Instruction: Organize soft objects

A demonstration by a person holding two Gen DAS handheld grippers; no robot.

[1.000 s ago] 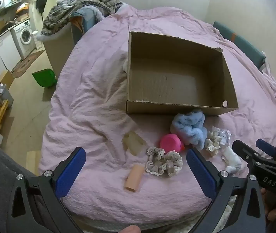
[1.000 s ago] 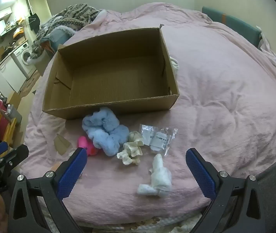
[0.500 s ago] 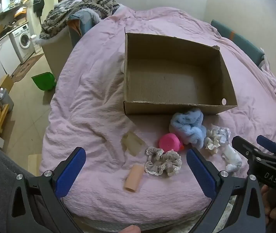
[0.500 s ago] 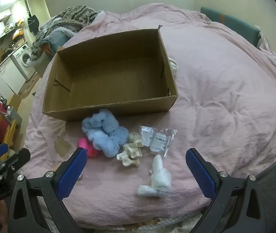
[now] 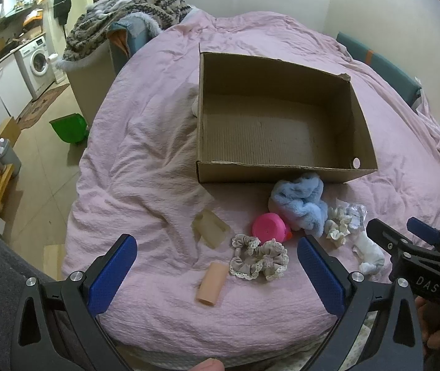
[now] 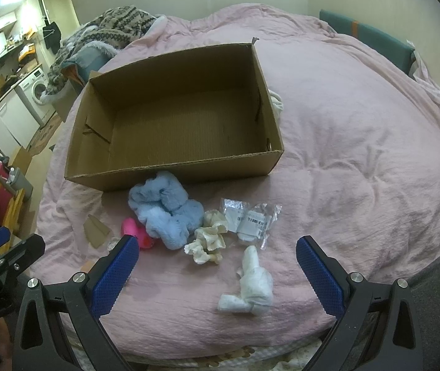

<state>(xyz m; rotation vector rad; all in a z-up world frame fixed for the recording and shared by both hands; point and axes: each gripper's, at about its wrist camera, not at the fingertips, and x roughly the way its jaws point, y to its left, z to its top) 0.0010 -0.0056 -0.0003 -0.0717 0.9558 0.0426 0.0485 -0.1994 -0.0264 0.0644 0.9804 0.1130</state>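
One open cardboard box (image 5: 281, 117) was seen on the pink bed (image 5: 145, 160), at the centre of both frames, with nothing inside. Below its near wall were counted one fluffy blue item (image 6: 167, 207), one pink toy (image 5: 269, 227), one beige lace scrunchie (image 5: 258, 258), one cream scrunchie (image 6: 207, 241), one white sock (image 6: 255, 281), one peach tube (image 5: 212, 283) and one clear packet (image 6: 250, 219). Bare bedding was left at the right of the right wrist frame. The left gripper (image 5: 216, 266) and right gripper (image 6: 213, 262) were held with fingers spread wide, grasping nothing.
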